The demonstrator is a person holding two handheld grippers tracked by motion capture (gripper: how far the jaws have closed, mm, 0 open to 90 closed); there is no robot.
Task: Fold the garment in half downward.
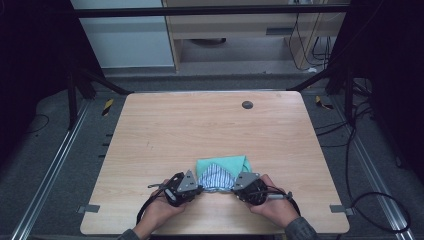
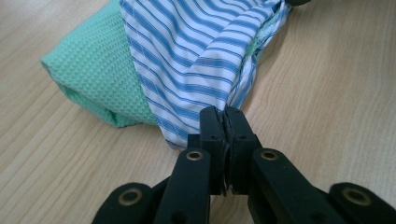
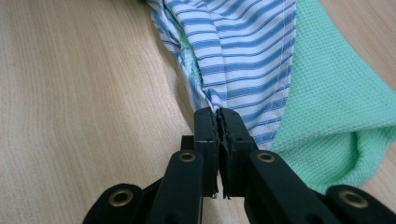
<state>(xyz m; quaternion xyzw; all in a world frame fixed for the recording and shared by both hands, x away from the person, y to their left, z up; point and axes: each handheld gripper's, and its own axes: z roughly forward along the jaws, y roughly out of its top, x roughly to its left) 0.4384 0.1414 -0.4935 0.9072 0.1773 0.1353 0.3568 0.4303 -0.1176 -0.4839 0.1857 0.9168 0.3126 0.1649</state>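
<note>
Wooden desk [image 1: 210, 130], light grain, small dark round cap [image 1: 247, 104] near its far edge. Near the front edge, centre, lies a folded green waffle-weave towel [image 1: 235, 162] with a blue-and-white striped cloth [image 1: 215, 177] on top of it, both on the desk. Left tongs [image 2: 223, 116] are closed tight on the striped cloth's left corner; right tongs [image 3: 218, 116] are closed tight on its right corner, fabric bunched at both pinch points. Left hand [image 1: 162, 210] and right hand [image 1: 275, 202] hold the tools at the desk's front edge, cables trailing back.
</note>
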